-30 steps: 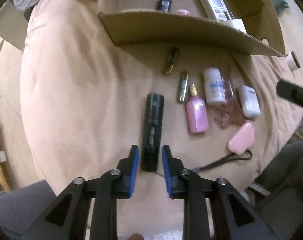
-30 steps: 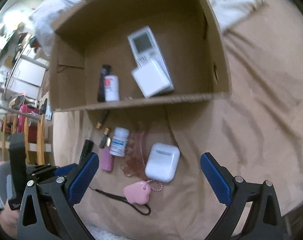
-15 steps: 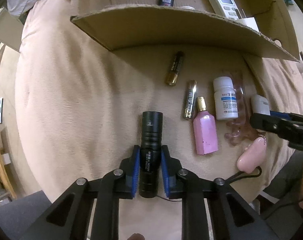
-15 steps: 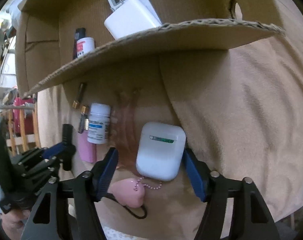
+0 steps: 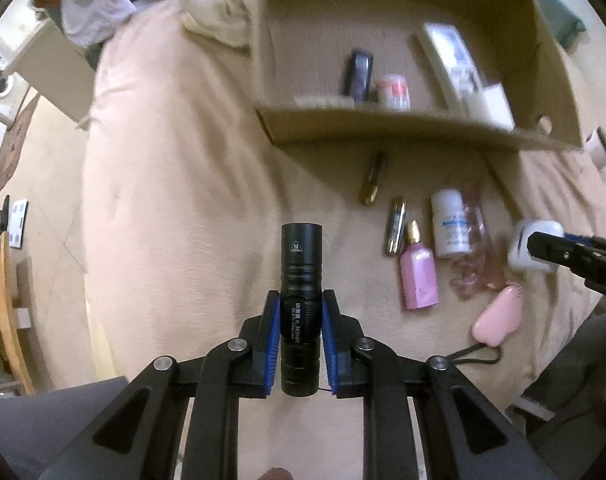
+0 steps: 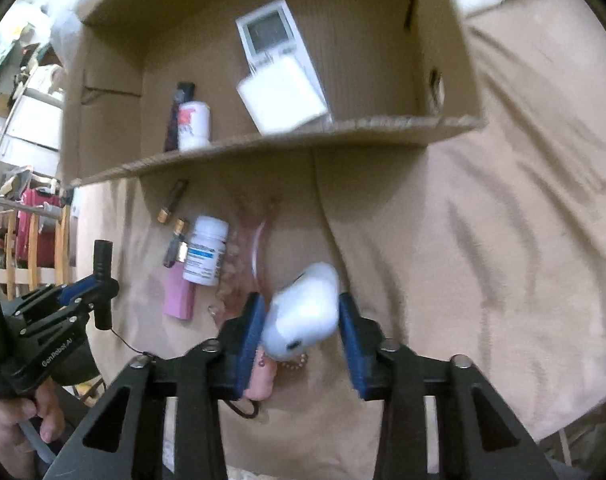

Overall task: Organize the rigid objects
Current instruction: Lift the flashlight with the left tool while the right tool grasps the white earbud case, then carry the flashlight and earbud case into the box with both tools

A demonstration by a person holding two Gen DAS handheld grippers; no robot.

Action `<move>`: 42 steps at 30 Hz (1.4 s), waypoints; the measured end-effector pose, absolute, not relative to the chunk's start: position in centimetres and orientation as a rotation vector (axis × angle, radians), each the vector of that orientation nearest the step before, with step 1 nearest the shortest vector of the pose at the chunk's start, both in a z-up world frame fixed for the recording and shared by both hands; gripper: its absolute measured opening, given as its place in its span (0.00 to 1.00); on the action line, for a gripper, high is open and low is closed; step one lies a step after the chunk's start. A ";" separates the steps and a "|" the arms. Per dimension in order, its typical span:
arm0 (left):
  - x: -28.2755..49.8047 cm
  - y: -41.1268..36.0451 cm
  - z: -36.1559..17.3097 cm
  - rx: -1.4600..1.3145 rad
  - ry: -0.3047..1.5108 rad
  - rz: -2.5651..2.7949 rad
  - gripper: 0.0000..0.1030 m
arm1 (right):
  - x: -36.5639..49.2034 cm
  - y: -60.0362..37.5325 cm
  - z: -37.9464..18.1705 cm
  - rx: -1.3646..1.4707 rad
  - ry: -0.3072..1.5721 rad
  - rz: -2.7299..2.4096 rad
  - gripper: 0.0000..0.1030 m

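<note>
A bed covered in a tan blanket carries everything. An open cardboard box sits on it. In front of the box's near wall, directly on the blanket, lie two AA batteries, a pink bottle with a gold cap, a white pill bottle, a clear pink hair claw and a pink heart-shaped charm with a black cord.

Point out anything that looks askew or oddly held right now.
The white earbud case sits tilted between the right gripper pads, its pink charm dangling below. The left gripper holds the black flashlight straight.
</note>
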State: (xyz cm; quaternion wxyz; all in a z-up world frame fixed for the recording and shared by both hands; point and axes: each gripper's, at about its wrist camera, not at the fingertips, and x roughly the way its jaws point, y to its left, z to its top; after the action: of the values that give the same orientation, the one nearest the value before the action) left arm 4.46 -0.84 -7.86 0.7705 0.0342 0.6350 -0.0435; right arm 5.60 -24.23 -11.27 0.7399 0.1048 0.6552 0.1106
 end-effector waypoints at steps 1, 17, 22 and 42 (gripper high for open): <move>4.3 -0.8 -7.2 0.071 1.361 -0.093 0.17 | 5.5 -24.4 -10.9 0.231 1.425 0.245 0.21; 4.2 0.0 1.3 0.022 1.130 -0.075 0.17 | 6.4 -26.6 -10.9 0.328 1.441 0.234 0.21; 4.8 0.3 4.9 0.030 1.050 -0.092 0.17 | 7.0 -25.6 -11.2 0.276 1.452 0.234 0.21; 11.4 -4.3 17.4 -0.032 0.754 -0.197 0.17 | 10.5 -26.3 4.6 0.271 1.051 0.335 0.21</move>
State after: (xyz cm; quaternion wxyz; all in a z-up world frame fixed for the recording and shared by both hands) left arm 11.43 -4.34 17.45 0.9249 -0.0155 0.3677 -0.0959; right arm 10.54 -26.34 4.58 0.8431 0.1283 0.4976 0.1586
